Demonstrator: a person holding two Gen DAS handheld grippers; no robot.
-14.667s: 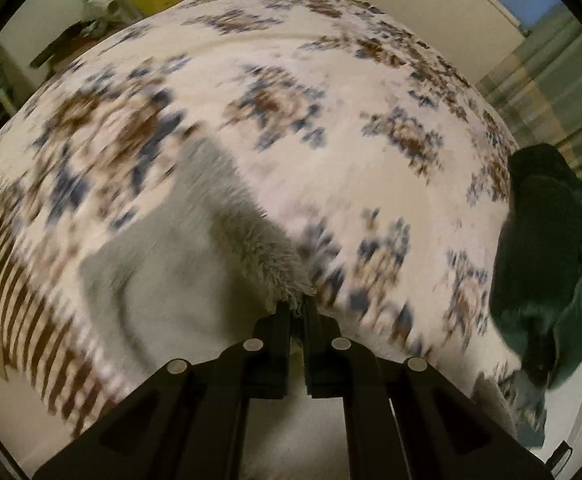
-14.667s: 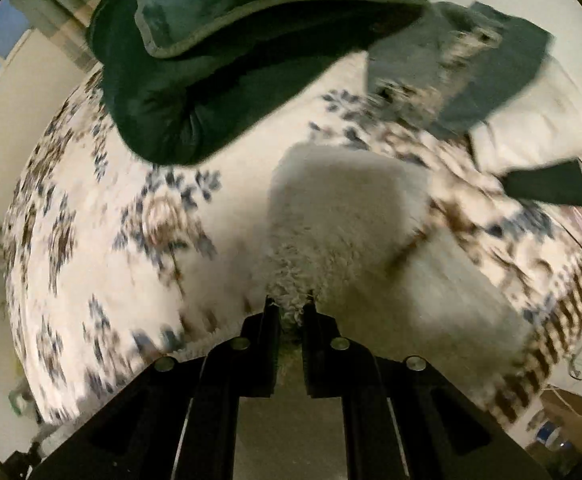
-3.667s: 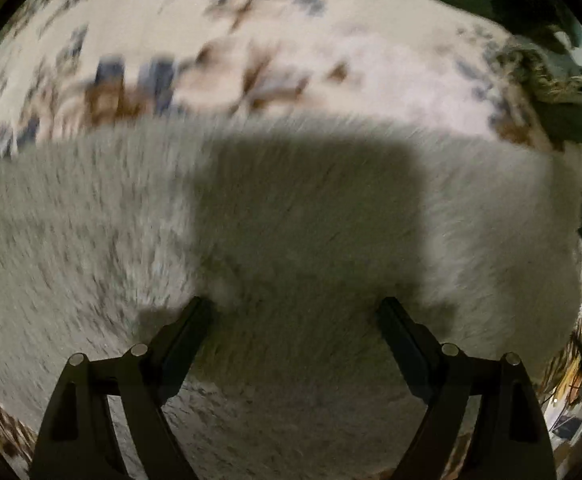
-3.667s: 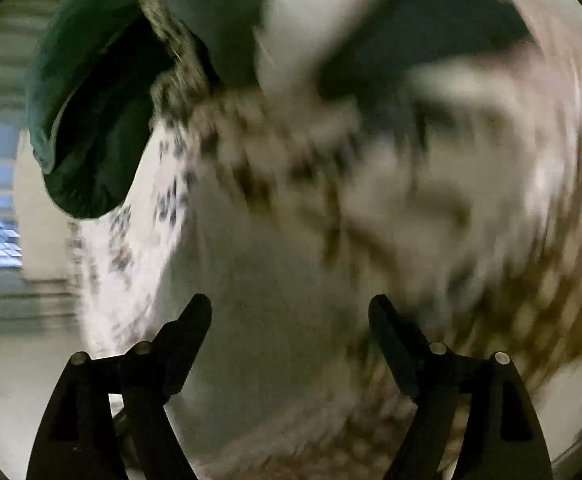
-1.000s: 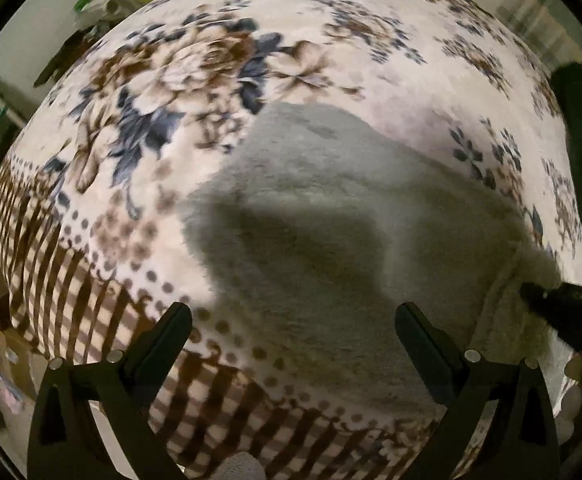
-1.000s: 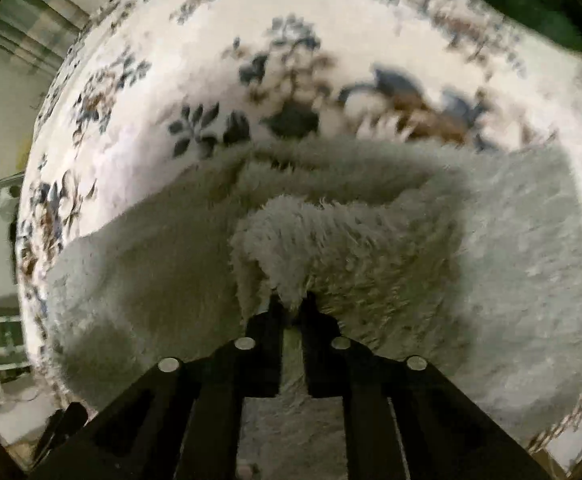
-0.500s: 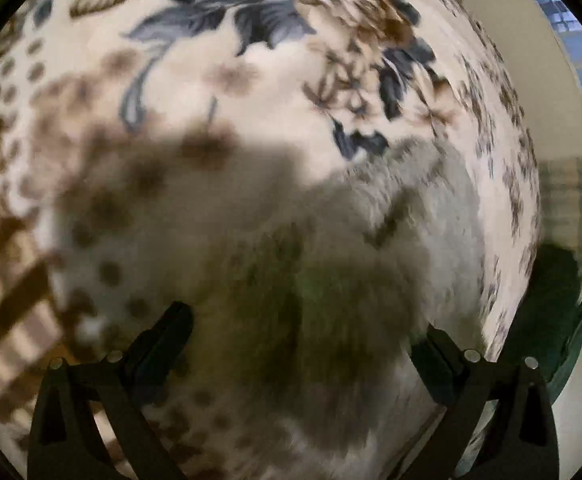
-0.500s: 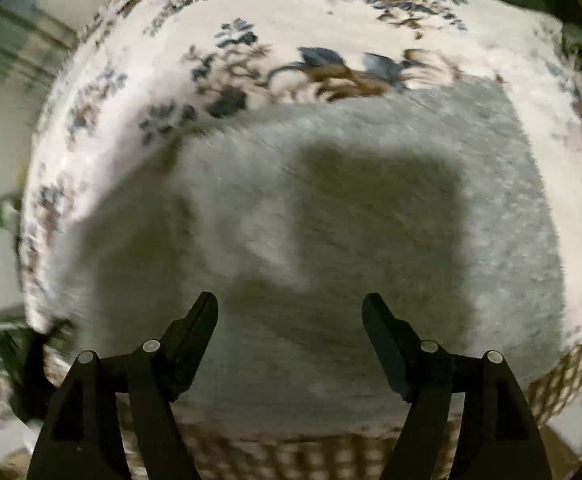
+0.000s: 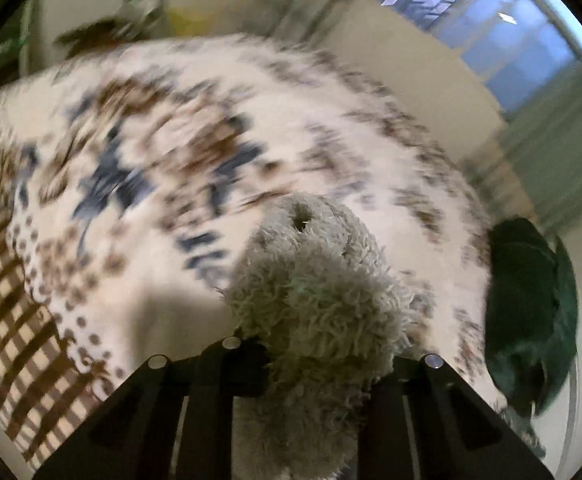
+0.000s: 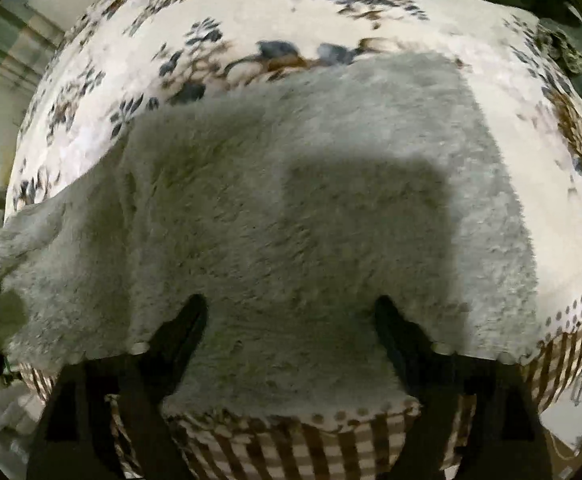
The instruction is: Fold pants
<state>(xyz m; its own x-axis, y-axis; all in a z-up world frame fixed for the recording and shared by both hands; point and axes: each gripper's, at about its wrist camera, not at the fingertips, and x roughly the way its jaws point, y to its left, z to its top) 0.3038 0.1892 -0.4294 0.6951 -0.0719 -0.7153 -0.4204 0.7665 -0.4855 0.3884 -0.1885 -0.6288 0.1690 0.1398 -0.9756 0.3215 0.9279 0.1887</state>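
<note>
The grey fleece pants (image 10: 311, 208) lie flat on the floral bedspread (image 10: 251, 12), near its striped front edge. My right gripper (image 10: 291, 320) is open, its fingers low over the pants' near edge. In the left wrist view, my left gripper (image 9: 311, 344) is shut on a bunched, fluffy end of the pants (image 9: 315, 288) and holds it raised above the bedspread (image 9: 151, 160). The left side of the pants lifts off the bed at the left edge of the right wrist view (image 10: 19, 240).
A dark green garment (image 9: 531, 320) lies at the bed's right side. A window (image 9: 491, 12) and curtains are behind the bed. Clutter stands at the far left corner (image 9: 131, 20). More dark clothes lie at the top right in the right wrist view (image 10: 571, 52).
My left gripper has shut on an end of the pants and lifted it, swinging its view up. My right gripper stays open and has dropped closer to the pants.
</note>
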